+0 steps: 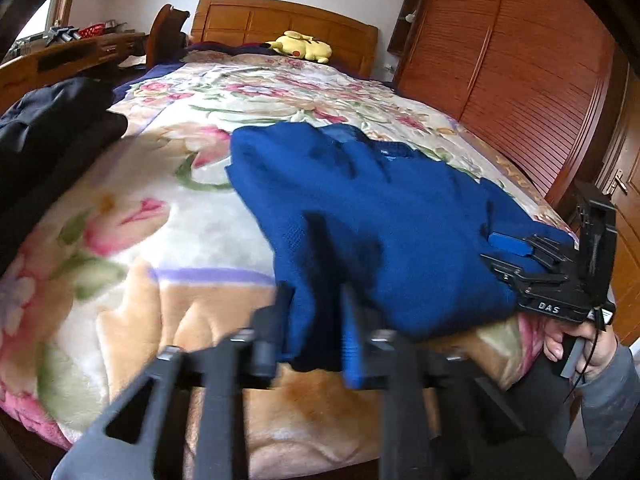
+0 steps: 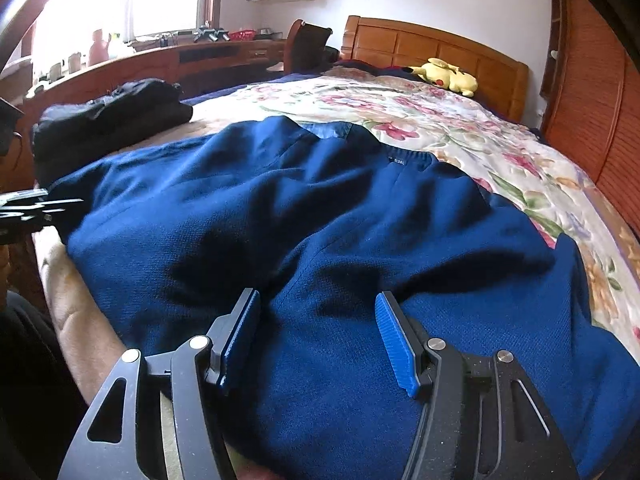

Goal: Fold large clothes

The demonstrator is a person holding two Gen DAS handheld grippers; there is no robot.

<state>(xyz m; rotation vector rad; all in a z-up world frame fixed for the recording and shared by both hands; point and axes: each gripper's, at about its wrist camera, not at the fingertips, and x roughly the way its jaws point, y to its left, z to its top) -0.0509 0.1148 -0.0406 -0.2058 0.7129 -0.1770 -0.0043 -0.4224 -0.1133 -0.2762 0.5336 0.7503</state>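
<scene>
Bare floral blanket (image 1: 132,200) lies open left of the blue garment (image 2: 320,220), up to a black clothes pile (image 2: 112,112) at the bed's left edge. Beyond the garment the bed runs clear to the yellow plush toy (image 2: 448,74) by the headboard (image 2: 432,46). A wooden wardrobe (image 1: 532,64) walls off the right side.

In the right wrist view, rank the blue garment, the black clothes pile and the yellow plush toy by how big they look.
1. blue garment, though it lies nearest the camera
2. black clothes pile
3. yellow plush toy, farthest away, so its true size is unsure
</scene>
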